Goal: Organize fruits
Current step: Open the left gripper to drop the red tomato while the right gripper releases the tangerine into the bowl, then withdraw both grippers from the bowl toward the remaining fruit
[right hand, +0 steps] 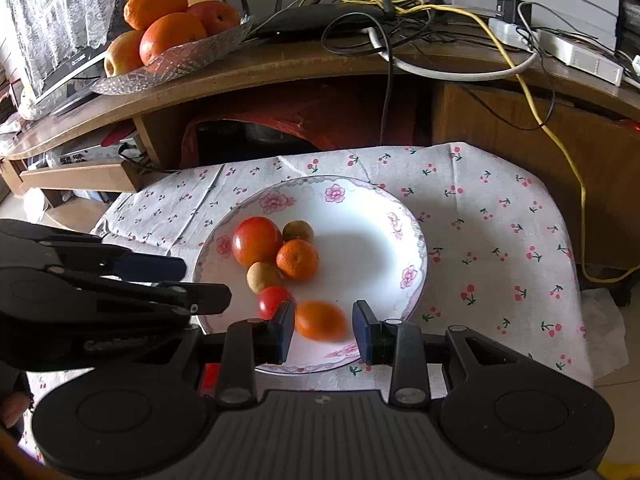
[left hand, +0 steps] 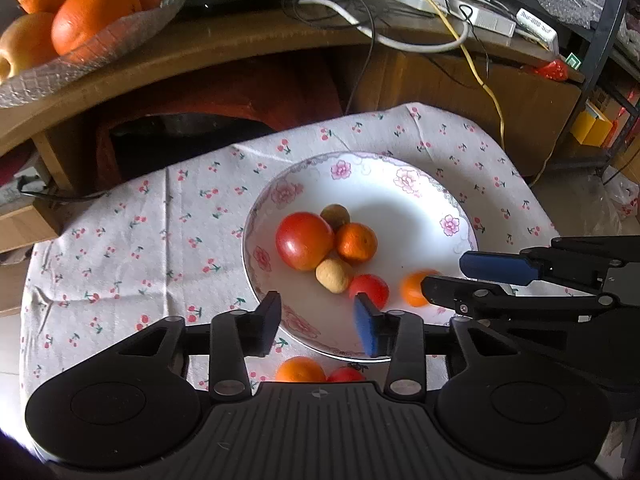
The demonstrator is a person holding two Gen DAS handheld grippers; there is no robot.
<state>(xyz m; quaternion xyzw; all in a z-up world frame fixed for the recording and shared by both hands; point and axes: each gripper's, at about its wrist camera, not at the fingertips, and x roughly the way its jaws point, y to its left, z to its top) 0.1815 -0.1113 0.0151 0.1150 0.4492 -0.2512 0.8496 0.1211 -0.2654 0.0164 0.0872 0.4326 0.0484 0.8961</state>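
A white flowered plate (left hand: 360,158) (right hand: 340,180) on a cherry-print cloth (left hand: 120,240) holds a large red fruit (left hand: 304,246), a small orange (left hand: 356,242), two brownish round fruits, and a small red tomato (left hand: 370,290). My right gripper (right hand: 324,330) (left hand: 444,274) is open around another orange (right hand: 320,320) (left hand: 414,288) at the plate's near side. That orange is blurred, with a gap to the right finger. My left gripper (left hand: 318,324) (right hand: 206,282) hovers open over the plate's near-left rim, holding nothing. An orange (left hand: 300,370) and a red fruit (left hand: 346,374) lie on the cloth below it.
A glass dish (left hand: 100,52) (right hand: 180,64) of large oranges and apples stands on the wooden desk behind. Tangled cables (right hand: 400,12) and a yellow cord (left hand: 480,80) cover the desk and hang down at the right. The cloth drops off at its edges.
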